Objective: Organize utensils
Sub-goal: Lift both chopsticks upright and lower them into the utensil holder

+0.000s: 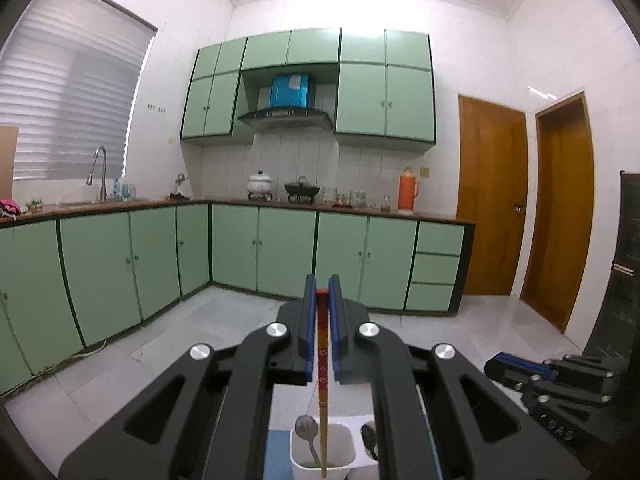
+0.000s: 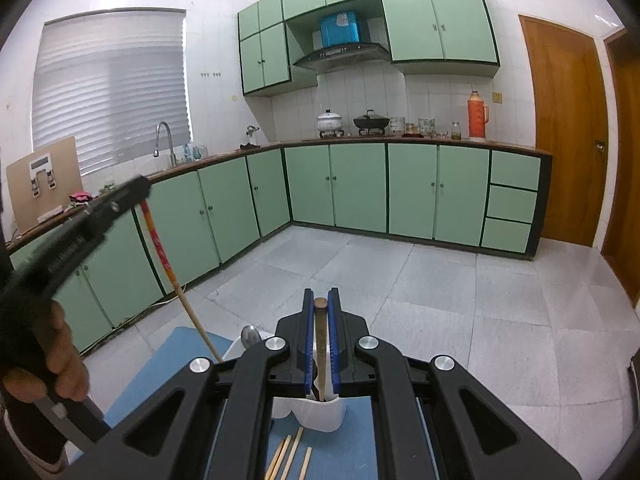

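My left gripper (image 1: 322,294) is shut on a chopstick (image 1: 322,360) with a red patterned top; it hangs upright with its tip inside the left compartment of a white utensil holder (image 1: 340,468), beside a metal spoon (image 1: 306,428). A dark spoon (image 1: 368,438) sits in the right compartment. My right gripper (image 2: 321,306) is shut on a brown wooden utensil handle (image 2: 320,344) that stands in the holder's (image 2: 324,416) right compartment. The left gripper (image 2: 136,192) and its chopstick (image 2: 176,280) show at the left of the right wrist view.
The holder stands on a blue mat (image 2: 168,364). Three loose wooden chopsticks (image 2: 290,456) lie on the mat in front of it. Green kitchen cabinets (image 2: 360,188) and a tiled floor (image 2: 460,300) lie beyond.
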`<state>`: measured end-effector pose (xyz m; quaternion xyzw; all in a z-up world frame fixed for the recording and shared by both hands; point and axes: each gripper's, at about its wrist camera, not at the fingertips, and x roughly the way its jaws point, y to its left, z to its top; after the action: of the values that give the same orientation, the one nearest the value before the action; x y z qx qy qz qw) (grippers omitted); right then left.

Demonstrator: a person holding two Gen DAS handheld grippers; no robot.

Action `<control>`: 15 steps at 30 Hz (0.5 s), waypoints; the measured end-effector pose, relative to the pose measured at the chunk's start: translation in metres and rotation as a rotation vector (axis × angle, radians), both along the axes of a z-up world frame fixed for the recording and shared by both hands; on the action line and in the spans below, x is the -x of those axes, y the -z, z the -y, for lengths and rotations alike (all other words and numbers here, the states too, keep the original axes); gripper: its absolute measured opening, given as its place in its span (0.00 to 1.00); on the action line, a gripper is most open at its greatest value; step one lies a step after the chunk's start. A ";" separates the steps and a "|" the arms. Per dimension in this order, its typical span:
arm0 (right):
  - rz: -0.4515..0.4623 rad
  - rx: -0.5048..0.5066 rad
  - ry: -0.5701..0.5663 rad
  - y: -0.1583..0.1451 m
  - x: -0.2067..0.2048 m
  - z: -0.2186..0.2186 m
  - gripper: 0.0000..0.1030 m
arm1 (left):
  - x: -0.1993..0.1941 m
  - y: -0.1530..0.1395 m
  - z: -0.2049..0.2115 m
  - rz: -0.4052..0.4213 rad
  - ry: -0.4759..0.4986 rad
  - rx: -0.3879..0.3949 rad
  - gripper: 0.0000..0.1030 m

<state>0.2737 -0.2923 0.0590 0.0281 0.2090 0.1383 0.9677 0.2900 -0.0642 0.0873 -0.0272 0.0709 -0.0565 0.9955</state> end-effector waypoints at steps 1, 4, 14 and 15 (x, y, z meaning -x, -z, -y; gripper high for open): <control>-0.006 0.002 0.001 0.002 -0.001 -0.001 0.06 | -0.003 0.004 0.000 -0.012 -0.002 -0.002 0.05; -0.015 0.008 0.002 0.007 -0.003 -0.001 0.06 | -0.010 0.012 -0.005 -0.047 0.001 0.021 0.05; -0.006 0.000 0.007 0.006 -0.008 0.004 0.06 | 0.017 -0.042 -0.014 0.121 0.028 0.082 0.05; -0.007 -0.002 0.007 0.006 -0.009 0.004 0.06 | 0.016 -0.044 -0.011 0.133 0.021 0.074 0.05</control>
<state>0.2828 -0.2965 0.0526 0.0300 0.2121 0.1352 0.9674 0.2743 -0.0530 0.1312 -0.0592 0.0029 -0.0711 0.9957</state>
